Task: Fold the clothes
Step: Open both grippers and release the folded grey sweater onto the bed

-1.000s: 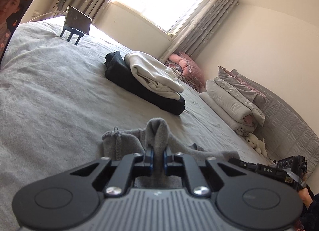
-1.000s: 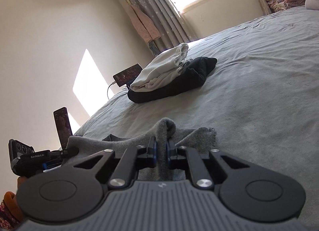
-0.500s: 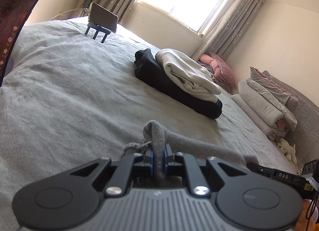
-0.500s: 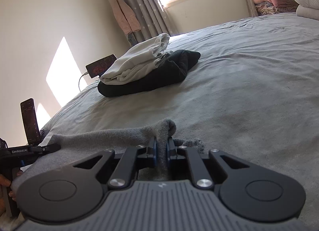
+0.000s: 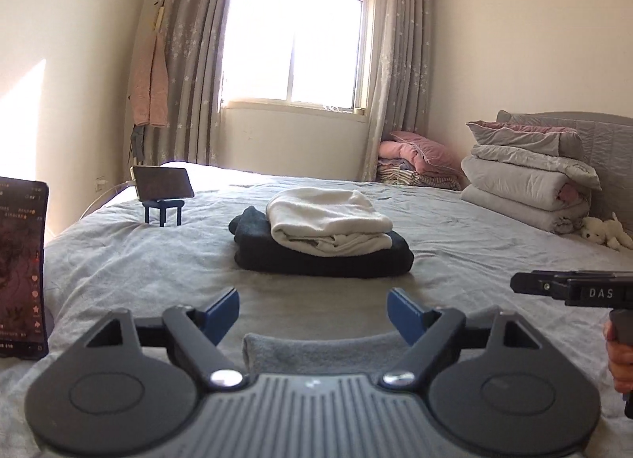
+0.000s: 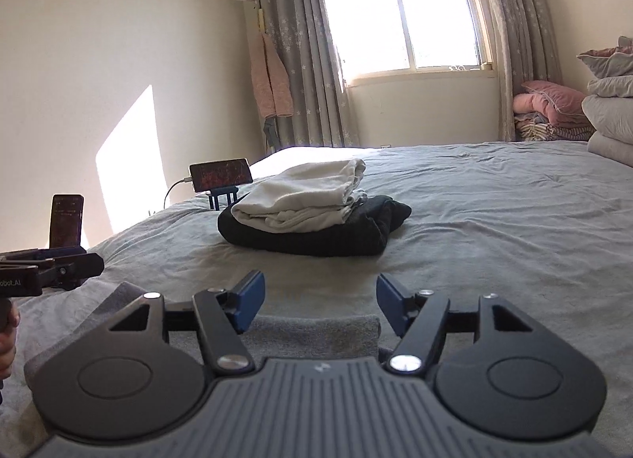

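1. Left gripper [image 5: 312,309]: jaws opening, blue pads spread wide with nothing pressed between them. A second ago these pads pinched a raised ridge of the grey garment [image 5: 316,351]; that cloth is now let go and lies flat on the bed [image 5: 118,260], just below and behind the fingertips.
2. Right gripper [image 6: 318,301]: jaws likewise opening and empty, where earlier they clamped the same garment's other end. The folded grey edge [image 6: 316,333] lies directly beneath the pads, apparently untouched, though the gripper body hides most of it.
3. Both views have levelled out from their earlier tilt, consistent with a release at the end of a fold.
4. Ahead of both tools, well apart: a stack of finished items, a white garment [image 5: 328,222] on top of a dark garment [image 5: 320,258].
5. Beyond the stack to the left, a phone on a small stand [image 5: 162,189].
6. Reading: this fold looks complete; the grey piece likely needs another fold or transfer to the stack.
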`<state>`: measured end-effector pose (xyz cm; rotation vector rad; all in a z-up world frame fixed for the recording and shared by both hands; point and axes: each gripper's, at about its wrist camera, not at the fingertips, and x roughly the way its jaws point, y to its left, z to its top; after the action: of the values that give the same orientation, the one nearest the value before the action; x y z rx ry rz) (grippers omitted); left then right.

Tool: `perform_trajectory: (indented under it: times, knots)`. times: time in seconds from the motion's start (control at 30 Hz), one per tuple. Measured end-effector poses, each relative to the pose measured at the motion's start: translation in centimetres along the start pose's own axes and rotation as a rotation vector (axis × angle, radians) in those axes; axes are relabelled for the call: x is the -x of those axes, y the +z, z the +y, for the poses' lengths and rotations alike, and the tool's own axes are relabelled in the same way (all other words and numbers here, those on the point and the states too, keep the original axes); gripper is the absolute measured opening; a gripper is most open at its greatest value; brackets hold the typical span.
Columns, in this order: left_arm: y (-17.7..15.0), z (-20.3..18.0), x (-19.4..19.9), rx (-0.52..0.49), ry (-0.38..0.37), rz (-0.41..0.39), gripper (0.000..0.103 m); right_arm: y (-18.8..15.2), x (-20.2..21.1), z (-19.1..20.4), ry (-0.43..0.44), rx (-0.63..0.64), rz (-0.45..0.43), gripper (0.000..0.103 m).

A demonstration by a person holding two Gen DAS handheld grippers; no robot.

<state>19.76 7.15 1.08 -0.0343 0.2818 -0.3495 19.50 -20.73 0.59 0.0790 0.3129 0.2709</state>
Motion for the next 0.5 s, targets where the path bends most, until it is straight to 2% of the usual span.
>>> perform_trajectory:
  times: [0.07, 0.13, 0.3, 0.37, 0.5]
  knots:
    - [-0.1, -1.2, -0.6, -0.030, -0.025, 0.016, 0.096, -0.3, -0.9, 1.7, -0.006, 0.068, 0.006, 0.070]
    - [-0.7, -2.0, -1.7, -0.059, -0.026, 0.059, 0.097, -1.1, -2.2, 2.5, -0.008, 0.108, 0.035, 0.071]
    - [-3.1, -1.4, -4.7, -0.074, 0.018, 0.238, 0.098, -2.9, -5.3, 2.6, -0.022, 0.133, 0.167, 0.071]
    - [-3.6, -1.1, -5.0, -0.084, 0.031, 0.257, 0.098, -2.9, -5.3, 1.8, -0.016, 0.098, 0.185, 0.071]
    - [-4.1, -0.2, -4.4, -0.084, 0.011, 0.263, 0.101, -3.2, -4.6, 0.0, -0.012, 0.042, 0.200, 0.073]
